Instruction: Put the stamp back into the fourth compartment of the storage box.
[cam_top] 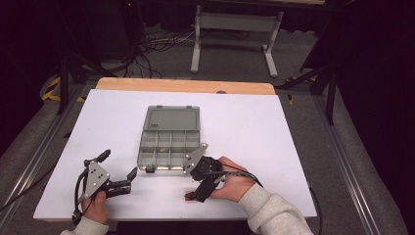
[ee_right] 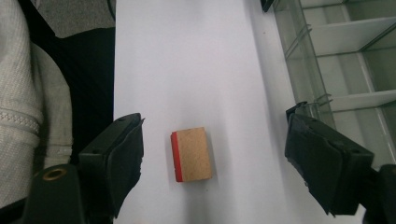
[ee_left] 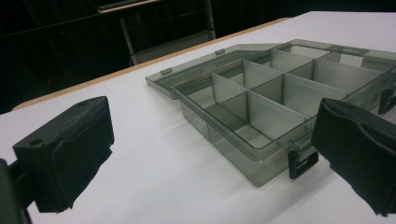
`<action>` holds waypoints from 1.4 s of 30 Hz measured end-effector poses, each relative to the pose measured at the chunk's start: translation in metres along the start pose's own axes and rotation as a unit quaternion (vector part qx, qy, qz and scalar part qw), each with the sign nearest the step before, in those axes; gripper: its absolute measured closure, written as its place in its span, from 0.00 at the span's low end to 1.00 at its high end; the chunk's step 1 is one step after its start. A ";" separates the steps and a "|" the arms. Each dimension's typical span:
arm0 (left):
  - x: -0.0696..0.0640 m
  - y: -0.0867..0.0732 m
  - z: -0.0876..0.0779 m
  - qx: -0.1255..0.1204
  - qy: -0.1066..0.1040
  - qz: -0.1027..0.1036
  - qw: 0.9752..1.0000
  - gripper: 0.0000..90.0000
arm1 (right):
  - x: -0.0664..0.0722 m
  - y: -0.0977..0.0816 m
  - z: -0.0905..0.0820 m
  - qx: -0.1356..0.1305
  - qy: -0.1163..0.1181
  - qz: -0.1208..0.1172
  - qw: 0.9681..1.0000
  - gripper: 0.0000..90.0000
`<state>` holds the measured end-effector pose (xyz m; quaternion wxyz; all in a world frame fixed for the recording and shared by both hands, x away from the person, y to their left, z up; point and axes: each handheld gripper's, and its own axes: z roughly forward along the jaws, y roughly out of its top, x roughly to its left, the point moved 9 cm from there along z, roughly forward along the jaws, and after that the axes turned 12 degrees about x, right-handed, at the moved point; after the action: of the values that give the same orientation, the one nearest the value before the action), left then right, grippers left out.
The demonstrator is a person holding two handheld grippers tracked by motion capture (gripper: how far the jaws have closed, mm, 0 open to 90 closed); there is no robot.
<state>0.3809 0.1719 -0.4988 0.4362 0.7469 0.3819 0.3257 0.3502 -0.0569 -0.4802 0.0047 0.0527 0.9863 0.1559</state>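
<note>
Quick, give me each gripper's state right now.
Left gripper: open, holding nothing.
Right gripper: open, over the wooden block, not gripping it.

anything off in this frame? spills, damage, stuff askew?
Nothing stands out. The organizer box lies open and flat on the table, and a small wooden block sits on the table between the open right gripper jaws, untouched.

One clear organizer box (cam_top: 169, 138) sits on one white table (cam_top: 254, 127), its one lid (cam_top: 172, 119) flipped open. One small wooden block (ee_right: 191, 154) with a red edge. Two grippers: left gripper (cam_top: 119, 170), right gripper (cam_top: 194, 188).
</note>
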 end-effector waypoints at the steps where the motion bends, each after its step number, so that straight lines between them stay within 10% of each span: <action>1: 0.000 0.000 0.000 0.000 0.000 0.000 1.000 0.00 | 0.001 0.000 0.000 0.003 0.003 0.000 1.000 0.23; 42: 0.000 0.000 0.000 0.000 -0.001 0.001 1.000 0.00 | 0.011 -0.008 0.028 0.092 0.017 -0.006 0.996 0.38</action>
<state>0.3809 0.1715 -0.4989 0.4357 0.7478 0.3808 0.3257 0.3393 -0.0550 -0.5096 -0.0159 0.0441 0.9968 0.0655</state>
